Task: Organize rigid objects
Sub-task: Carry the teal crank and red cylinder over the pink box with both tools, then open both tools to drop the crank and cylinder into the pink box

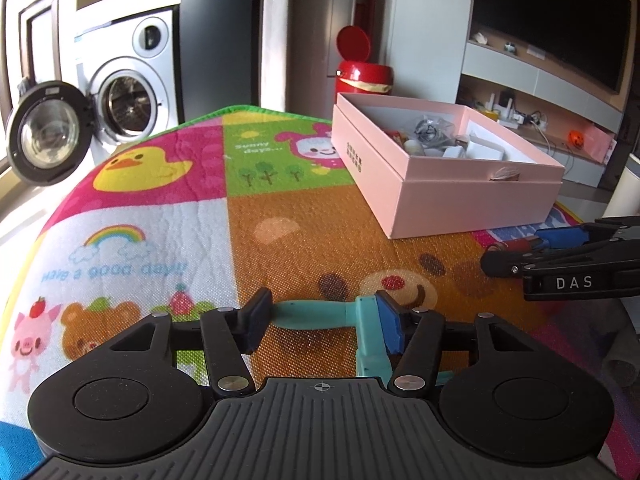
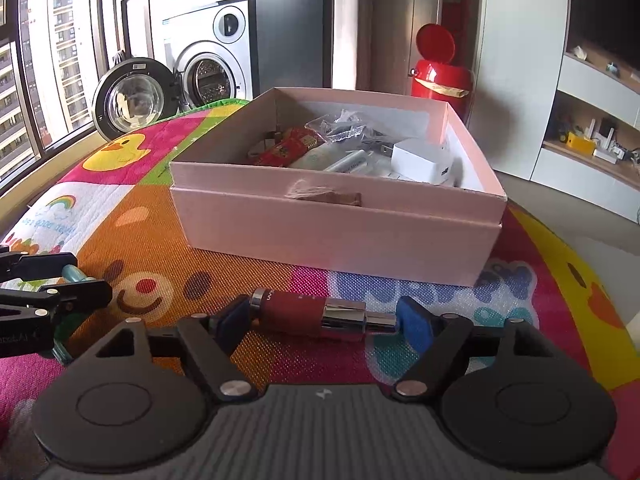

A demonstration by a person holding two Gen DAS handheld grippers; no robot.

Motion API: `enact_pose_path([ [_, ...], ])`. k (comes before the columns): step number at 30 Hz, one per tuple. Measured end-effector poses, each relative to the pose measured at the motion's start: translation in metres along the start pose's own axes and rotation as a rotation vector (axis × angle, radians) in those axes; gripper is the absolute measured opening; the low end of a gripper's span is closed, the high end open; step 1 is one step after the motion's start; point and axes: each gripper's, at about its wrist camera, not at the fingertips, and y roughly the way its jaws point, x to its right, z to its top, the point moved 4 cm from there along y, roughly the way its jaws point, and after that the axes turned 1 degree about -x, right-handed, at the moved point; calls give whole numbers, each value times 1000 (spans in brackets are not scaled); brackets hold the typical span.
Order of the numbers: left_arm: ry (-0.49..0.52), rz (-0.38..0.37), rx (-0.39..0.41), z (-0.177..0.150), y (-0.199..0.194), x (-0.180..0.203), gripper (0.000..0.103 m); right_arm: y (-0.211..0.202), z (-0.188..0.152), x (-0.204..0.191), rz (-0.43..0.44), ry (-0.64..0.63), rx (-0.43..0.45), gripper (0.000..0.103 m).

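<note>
The left gripper (image 1: 320, 320) sits low over the near part of the play mat (image 1: 280, 240), its jaws spread wide around a teal plastic tool (image 1: 320, 314). The right-hand pad touches the tool's upright part while the other pad stands clear of the handle's free end, so nothing is clamped yet. The right gripper (image 2: 322, 320) is in the same posture further toward the mat's right edge, released, with a red and chrome cylinder (image 2: 312, 312) lying crosswise between its blue pads; whether either pad presses on it I cannot tell. Both grippers are held nearly level, fingers pointing away from the person and just above the mat, the two close beside each other.

Beyond them, toward the far right corner of the mat, stands the pink box (image 2: 340, 232), open, already holding a white charger (image 2: 424, 160), a red packet (image 2: 288, 148) and a bag of small metal parts (image 2: 348, 124).

Risks, as I judge them: the cylinder is round and glossy and would be gripped end to end, so it could squirt out or roll across the mat. The teal tool is caught off-centre, so closing may swing it. The box wall is high, and a low carry would knock it.
</note>
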Motion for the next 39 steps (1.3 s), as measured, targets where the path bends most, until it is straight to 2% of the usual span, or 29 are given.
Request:
enact_pose_path([
  [7,43,-89,55,7,-24,14,61,-25,-5,4,37,-55,14,79],
  [10,49,-166,117,32,-43,26,61,-57,5,13,40,-82,92,79],
  [14,104,-245,247,101,-62,50,61,-97,45,22,25,-119,243,79],
  [18,98,-293,321,189,-43,69,61,-104,93,27,-26,-147,349,79],
  [21,53,-334,262,234,1,76,61,-84,122,31,-5,-129,345,79],
  [23,1,-337,221,244,31,76,59,-65,127,33,13,-119,290,82],
  [26,-34,-336,170,236,64,73,59,-48,117,34,29,-100,237,83],
  [30,-34,-309,162,209,75,60,59,-39,88,31,27,-137,200,83],
  [35,-35,-260,174,162,48,39,59,-42,62,28,30,-120,168,83],
  [39,12,-162,133,101,13,29,59,-41,37,25,3,-57,99,85],
])
